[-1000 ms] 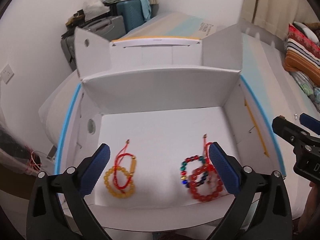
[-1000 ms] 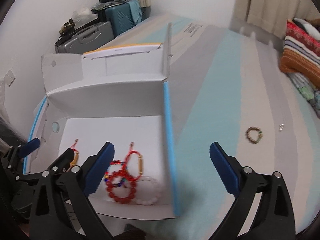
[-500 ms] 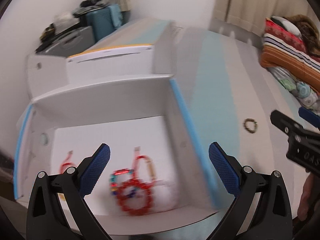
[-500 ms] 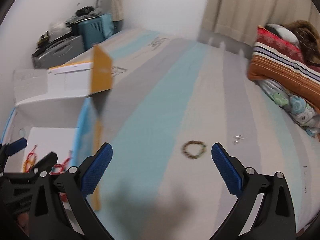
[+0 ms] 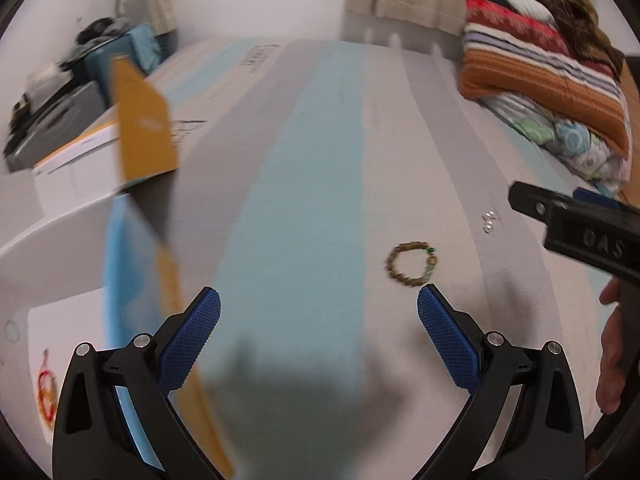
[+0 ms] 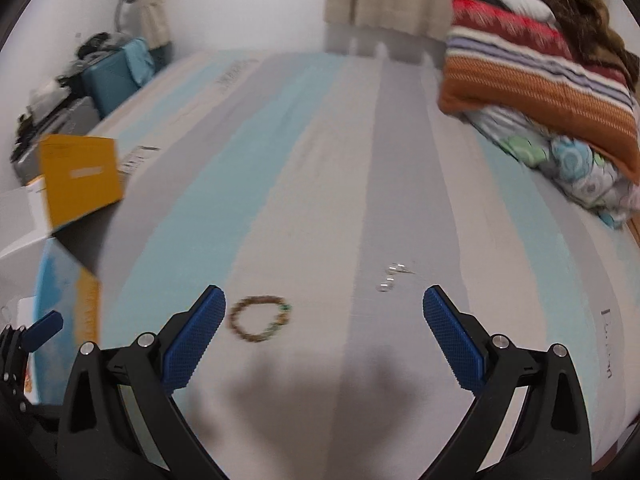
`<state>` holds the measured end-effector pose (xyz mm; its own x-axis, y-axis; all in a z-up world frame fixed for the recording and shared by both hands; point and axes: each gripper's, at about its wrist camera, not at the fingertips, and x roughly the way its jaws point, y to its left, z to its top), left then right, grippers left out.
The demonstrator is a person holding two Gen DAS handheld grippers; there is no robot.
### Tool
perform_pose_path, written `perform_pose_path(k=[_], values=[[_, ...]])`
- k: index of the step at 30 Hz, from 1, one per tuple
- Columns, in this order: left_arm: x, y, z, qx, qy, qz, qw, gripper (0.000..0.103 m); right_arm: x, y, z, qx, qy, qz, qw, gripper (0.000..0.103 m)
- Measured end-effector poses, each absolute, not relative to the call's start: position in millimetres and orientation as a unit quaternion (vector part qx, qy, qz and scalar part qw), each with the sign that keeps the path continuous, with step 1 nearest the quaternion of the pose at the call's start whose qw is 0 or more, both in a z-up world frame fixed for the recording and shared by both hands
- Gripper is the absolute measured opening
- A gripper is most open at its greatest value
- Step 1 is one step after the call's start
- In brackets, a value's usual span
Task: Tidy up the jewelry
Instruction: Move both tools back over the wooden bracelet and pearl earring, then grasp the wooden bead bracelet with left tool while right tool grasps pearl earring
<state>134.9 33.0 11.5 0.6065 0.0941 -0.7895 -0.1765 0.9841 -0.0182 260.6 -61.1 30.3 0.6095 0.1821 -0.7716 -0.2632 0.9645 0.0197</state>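
Left view: swung off the box (image 5: 80,216), now at 9 o'clock; left tongs (image 5: 319,322) released, empty; bracelet (image 5: 411,264) on the bed (image 5: 320,160) at 1 o'clock.

Right view: right tongs (image 6: 324,328) released, empty; bracelet (image 6: 260,323) by left pad, silver bits (image 6: 390,276) at 12. Next pickup likely.

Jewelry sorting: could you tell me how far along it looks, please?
Done: a red-and-amber bracelet lies in the white box. In hand: nothing; the left hand-held gripper and right hand-held gripper are open. Left: the brown bead bracelet and small silver pieces on the mattress.
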Motion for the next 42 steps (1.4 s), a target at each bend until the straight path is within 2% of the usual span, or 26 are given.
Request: perform_pose_path(k=[5,10,13,17,19,29,32,34,36,39,42], values=[[174,5,-18,-0.027,0.443,0.043,0.895,0.097,300,-69,3,-0.054,0.449,0.106,0.885,0.094],[197,-12,-53,-0.017,0.460,0.020,0.887,0.097,331,-72,-26,-0.045,0.481,0.097,0.870,0.086],[206,-15,-59,-0.008,0.462,0.022,0.887,0.097,345,-80,-43,-0.033,0.499,0.093,0.861,0.085],[219,-16,-67,-0.016,0.468,0.018,0.883,0.097,361,-94,-64,-0.020,0.524,0.090,0.846,0.076],[222,-18,-72,-0.018,0.469,0.016,0.883,0.097,366,-98,-70,-0.010,0.532,0.092,0.841,0.075],[233,-37,-94,0.004,0.483,0.009,0.876,0.097,369,-105,-94,0.006,0.551,0.083,0.830,0.054],[232,-39,-96,0.015,0.480,0.010,0.877,0.097,365,-100,-93,-0.004,0.550,0.087,0.831,0.039],[232,-39,-96,0.014,0.480,0.009,0.877,0.097,365,-97,-94,-0.012,0.550,0.087,0.830,0.034],[233,-37,-96,0.008,0.481,0.007,0.877,0.095,364,-95,-95,-0.014,0.552,0.090,0.829,0.023],[232,-33,-96,0.004,0.481,0.011,0.877,0.087,366,-95,-95,-0.019,0.551,0.086,0.829,0.013],[232,-28,-94,-0.002,0.482,0.012,0.876,0.073,364,-93,-95,-0.025,0.549,0.085,0.831,0.013]])
